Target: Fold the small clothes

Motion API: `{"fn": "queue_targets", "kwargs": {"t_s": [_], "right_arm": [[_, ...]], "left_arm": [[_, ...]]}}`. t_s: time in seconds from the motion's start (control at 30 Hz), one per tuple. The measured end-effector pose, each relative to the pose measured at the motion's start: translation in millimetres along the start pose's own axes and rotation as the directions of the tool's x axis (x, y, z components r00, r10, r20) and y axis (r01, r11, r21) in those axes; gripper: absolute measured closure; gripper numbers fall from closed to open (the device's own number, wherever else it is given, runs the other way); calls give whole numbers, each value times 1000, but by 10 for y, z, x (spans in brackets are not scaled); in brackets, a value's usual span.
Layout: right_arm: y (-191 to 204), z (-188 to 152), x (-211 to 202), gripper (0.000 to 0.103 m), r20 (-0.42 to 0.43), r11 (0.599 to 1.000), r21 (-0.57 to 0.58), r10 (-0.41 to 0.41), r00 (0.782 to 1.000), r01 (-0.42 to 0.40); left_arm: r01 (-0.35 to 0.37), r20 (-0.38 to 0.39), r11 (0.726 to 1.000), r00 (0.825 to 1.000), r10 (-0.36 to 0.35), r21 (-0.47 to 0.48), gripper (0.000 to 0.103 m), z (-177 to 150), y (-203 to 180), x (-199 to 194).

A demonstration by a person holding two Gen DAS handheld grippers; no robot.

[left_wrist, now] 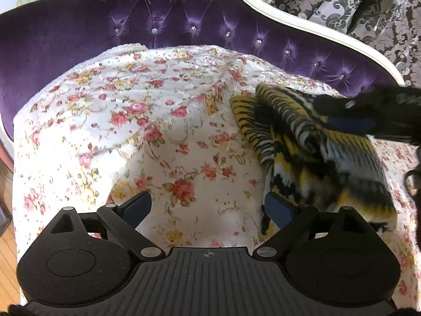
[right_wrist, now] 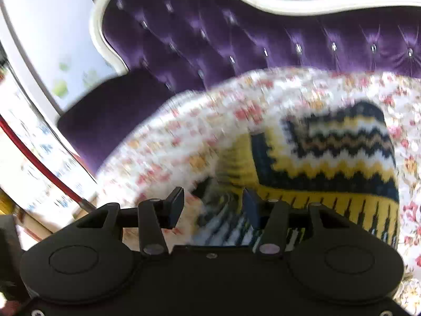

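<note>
A small knitted garment (left_wrist: 310,152) in yellow, black and white zigzag stripes lies bunched on the flowered cover (left_wrist: 158,121) at the right. My left gripper (left_wrist: 209,208) is open and empty just above the cover, its right finger beside the garment's near edge. My right gripper (left_wrist: 352,122) reaches in from the right over the garment's top. In the blurred right wrist view the right gripper (right_wrist: 213,206) is open, with a fold of the garment (right_wrist: 329,155) lying between and under its fingers.
A purple tufted sofa back (left_wrist: 184,18) with a white frame (left_wrist: 302,18) rises behind the cover. A purple armrest (left_wrist: 39,52) stands at the left. Wooden floor (left_wrist: 6,258) shows at the lower left.
</note>
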State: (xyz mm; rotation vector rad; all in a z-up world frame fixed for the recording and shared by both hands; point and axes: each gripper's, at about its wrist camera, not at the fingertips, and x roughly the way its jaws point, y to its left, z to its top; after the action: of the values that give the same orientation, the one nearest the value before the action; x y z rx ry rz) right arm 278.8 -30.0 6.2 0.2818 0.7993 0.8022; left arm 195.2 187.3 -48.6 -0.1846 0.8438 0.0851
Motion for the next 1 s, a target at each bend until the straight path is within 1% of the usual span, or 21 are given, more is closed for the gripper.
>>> {"fn": "queue_targets", "kwargs": {"t_s": [0.03, 0.1, 0.13, 0.2, 0.27, 0.37, 0.43, 0.57, 0.7, 0.8, 0.83, 0.87, 0.9, 0.97, 1.0], "right_arm": [[-4, 16, -51, 43, 14, 1000, 3, 3, 1000, -3], [-36, 45, -179, 37, 45, 1000, 4, -4, 999, 4], [-40, 41, -242, 36, 57, 1000, -10, -16, 998, 17], [-24, -17, -346, 34, 70, 996, -66, -57, 996, 61], [46, -119, -410, 34, 78, 981, -159, -102, 992, 113], [192, -356, -447, 30, 95, 939, -300, -144, 985, 166], [267, -516, -462, 30, 106, 912, -367, -152, 983, 181], [425, -790, -408, 30, 126, 866, -464, -143, 982, 186], [563, -999, -303, 30, 138, 808, -553, -151, 979, 203], [603, -1111, -206, 31, 141, 778, -590, -164, 976, 216], [609, -1136, -179, 31, 141, 770, -599, -169, 975, 220], [612, -1158, -154, 32, 142, 764, -606, -170, 975, 222], [613, -1177, -139, 32, 146, 759, -611, -169, 975, 224], [631, -1208, -110, 34, 157, 747, -623, -171, 973, 232], [639, -1219, -99, 37, 161, 742, -628, -173, 972, 236]], "left_arm": [[1, 5, 1000, 1000, -1, 1, 9, 21, 2, -21], [5, 15, 1000, 1000, -5, -1, 9, 84, 5, -67], [9, 20, 1000, 1000, -9, -3, 9, 119, 5, -78], [20, 31, 1000, 999, -20, -8, 9, 209, -4, -113], [35, 40, 999, 999, -34, -17, 9, 305, -27, -128], [92, 47, 995, 995, -90, -37, 9, 459, -101, -144], [138, 43, 989, 990, -136, -46, 9, 560, -180, -138], [202, 26, 978, 979, -201, -55, 9, 715, -362, -36], [249, -24, 967, 968, -251, -59, 10, 801, -546, 154], [264, -63, 963, 962, -267, -59, 10, 827, -626, 315], [266, -76, 962, 960, -270, -60, 12, 831, -644, 366], [270, -85, 961, 958, -274, -62, 17, 836, -663, 411], [268, -95, 961, 957, -273, -64, 17, 836, -677, 454], [249, -105, 967, 962, -253, -54, 19, 839, -704, 529], [245, -110, 968, 962, -249, -50, 20, 837, -714, 563]]}}
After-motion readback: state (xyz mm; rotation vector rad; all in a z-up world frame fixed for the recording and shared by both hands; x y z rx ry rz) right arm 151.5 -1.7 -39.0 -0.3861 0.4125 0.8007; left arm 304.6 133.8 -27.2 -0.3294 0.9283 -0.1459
